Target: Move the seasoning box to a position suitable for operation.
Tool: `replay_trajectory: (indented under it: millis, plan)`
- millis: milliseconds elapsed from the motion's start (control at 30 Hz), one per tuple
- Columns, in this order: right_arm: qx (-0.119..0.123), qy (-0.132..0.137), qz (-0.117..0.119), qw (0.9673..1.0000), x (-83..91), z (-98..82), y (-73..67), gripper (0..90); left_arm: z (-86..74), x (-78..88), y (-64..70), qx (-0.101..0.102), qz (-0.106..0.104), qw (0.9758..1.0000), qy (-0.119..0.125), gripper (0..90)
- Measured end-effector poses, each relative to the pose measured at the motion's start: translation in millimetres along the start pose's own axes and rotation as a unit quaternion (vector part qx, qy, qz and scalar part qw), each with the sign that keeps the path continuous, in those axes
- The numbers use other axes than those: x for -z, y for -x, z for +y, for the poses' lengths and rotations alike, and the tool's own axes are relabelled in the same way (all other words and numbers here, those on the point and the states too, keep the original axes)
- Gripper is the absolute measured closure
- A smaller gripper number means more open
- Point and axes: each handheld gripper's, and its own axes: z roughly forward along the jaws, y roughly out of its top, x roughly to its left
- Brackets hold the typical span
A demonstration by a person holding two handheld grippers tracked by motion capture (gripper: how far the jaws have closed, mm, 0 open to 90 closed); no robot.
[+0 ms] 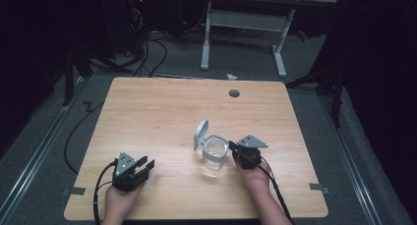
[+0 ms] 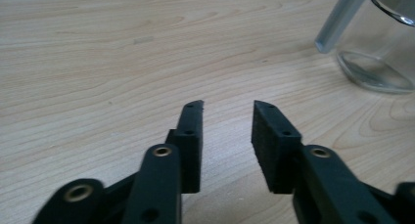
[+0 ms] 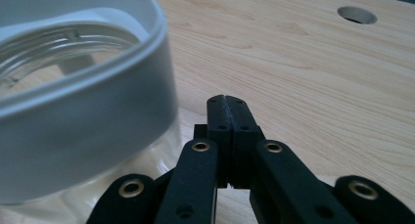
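Clear glass jar (image 1: pixel 215 157) sits centre-right of the high view on the wood table (image 1: pixel 147 117), grey collar round its mouth, hinged lid (image 1: pixel 200 132) flipped up at the back, prob. left open for access. Right gripper (image 1: pixel 235 149) is just beside its rim w/ jaws pressed together, nothing between them, looks set to nudge rather than grab. Left gripper (image 1: pixel 146 167), lower left, has jaws spread and empty, aimed toward the jar.

Both grippers are black – the left gripper (image 1: pixel 145 166) and right gripper (image 1: pixel 233 146) each carry a grey three-cornered plate and trail a black cable. Brass-ringed screw holes dot the linkages – pads flat, finely textured. Forearms bare.
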Motion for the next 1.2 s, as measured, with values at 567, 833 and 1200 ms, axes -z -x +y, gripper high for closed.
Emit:
replay_trajectory:
  millis: [567, 833, 1200]
  plan:
    - [0.008, 0.012, 0.022, 0.9997, 16.6, -12.4, -16.2, 90.0, -6.3, 0.2, 7.3, -0.010, -0.016, 0.9998, -0.010, 85.4]
    - [0.014, 0.020, 0.048, 0.9986, 21.0, -19.3, -35.3, 90.0, -7.9, 0.8, 10.7, -0.012, -0.020, 0.9997, -0.011, 86.8]
    - [0.006, 0.017, 0.037, 0.9991, 5.7, -9.6, -30.5, 90.0, -15.1, -0.9, 18.7, -0.024, -0.029, 0.9990, -0.023, 88.6]
